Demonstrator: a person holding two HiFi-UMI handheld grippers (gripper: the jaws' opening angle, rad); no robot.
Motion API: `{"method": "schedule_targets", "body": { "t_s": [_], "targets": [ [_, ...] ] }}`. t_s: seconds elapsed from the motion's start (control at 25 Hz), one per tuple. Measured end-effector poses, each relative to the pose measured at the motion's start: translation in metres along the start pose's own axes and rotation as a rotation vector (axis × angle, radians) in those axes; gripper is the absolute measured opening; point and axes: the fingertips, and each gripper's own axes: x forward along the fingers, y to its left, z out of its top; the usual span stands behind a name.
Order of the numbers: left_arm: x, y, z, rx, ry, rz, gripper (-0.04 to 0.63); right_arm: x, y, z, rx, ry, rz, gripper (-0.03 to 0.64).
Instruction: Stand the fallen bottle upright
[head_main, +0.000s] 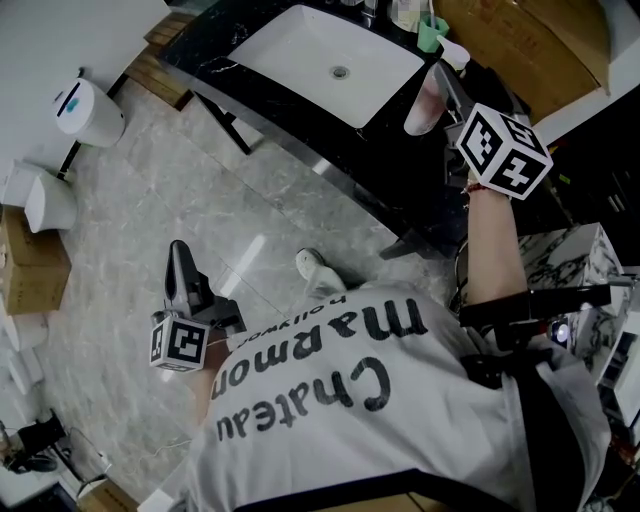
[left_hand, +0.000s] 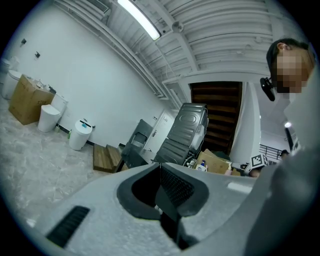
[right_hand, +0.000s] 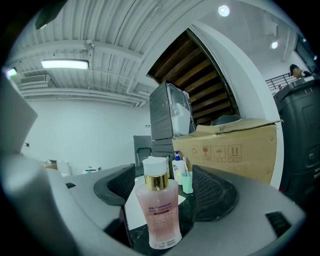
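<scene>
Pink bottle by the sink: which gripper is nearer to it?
Right. The right gripper stands with open jaws flanking the upright pink bottle, not pressing it; the left gripper hangs far off over the floor, shut.

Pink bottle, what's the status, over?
Right gripper open around pink bottle. It stands upright on counter. Left gripper shut, empty. Green cup behind, apart.

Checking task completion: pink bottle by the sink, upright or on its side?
Upright. The bottle stands on its base on the black counter, white cap up, between the open jaws of the right gripper.
</scene>
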Motion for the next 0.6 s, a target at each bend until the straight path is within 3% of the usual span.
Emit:
{"method": "schedule_targets", "body": {
  "t_s": [0.44, 0.6],
  "targets": [
    [-0.017, -0.041, -0.015, 0.004, 0.015, -0.068, 0.017, -0.066, -0.043, -0.001, 0.355, -0.062, 0.132, 0.312],
    [-0.024, -0.062, -0.035, 0.009, 0.057, -0.103, 0.017, -0.098, -0.061, -0.022, 0.366, -0.023, 0.112, 0.310]
  ]
}}
